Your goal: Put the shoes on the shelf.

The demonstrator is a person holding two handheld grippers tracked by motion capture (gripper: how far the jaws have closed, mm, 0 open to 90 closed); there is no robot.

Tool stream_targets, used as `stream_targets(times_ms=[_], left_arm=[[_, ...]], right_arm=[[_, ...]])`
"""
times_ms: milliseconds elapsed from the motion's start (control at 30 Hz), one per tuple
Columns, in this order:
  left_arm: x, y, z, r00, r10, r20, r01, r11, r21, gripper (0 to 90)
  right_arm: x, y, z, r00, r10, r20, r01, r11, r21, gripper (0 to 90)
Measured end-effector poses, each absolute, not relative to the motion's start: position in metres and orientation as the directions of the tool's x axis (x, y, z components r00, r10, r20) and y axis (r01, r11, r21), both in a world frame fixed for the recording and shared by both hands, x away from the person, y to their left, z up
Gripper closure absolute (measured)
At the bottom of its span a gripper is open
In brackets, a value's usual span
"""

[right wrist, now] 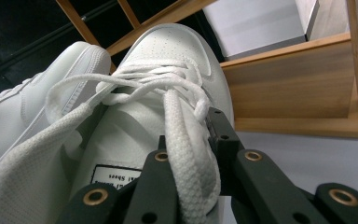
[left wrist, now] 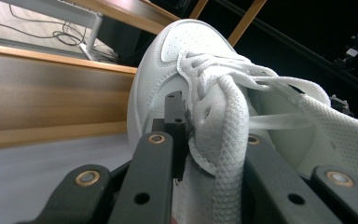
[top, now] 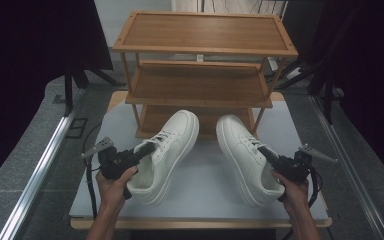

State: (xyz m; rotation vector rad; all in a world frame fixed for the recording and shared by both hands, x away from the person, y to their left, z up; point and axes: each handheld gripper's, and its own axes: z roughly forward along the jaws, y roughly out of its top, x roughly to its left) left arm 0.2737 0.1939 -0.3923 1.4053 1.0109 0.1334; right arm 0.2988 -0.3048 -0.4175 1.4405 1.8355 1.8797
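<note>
Two white lace-up sneakers lie on the pale table in front of a wooden shoe rack, toes toward it. My left gripper is shut on the side wall of the left sneaker by the eyelets. In the left gripper view one jaw sits outside that sneaker and the other inside, behind the lace, with the gripper pinching the wall. My right gripper is shut on the eyelet flap of the right sneaker. The right gripper view shows that sneaker in its gripper and the other sneaker to the left.
The three-shelf wooden rack stands at the table's far side, its shelves bare. The table top has open space between and in front of the shoes. Dark stands and a metal rail flank the table.
</note>
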Motion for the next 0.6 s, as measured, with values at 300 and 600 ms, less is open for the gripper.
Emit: stream_targets(times_ms=[300,600], left_arm=[[0.277,0.189,-0.377,0.612,0.622,-0.488,0.452,0.232,0.862,81.7],[0.283,0.190,-0.368,0.611,0.613,-0.502,0.440,0.264,0.858,81.7]], right_arm=[[0.301,-0.303,-0.406,-0.535,0.650,0.539,0.483,-0.289,0.827,83.7],[0.305,-0.299,-0.391,-0.552,0.635,0.541,0.451,-0.318,0.834,83.8]])
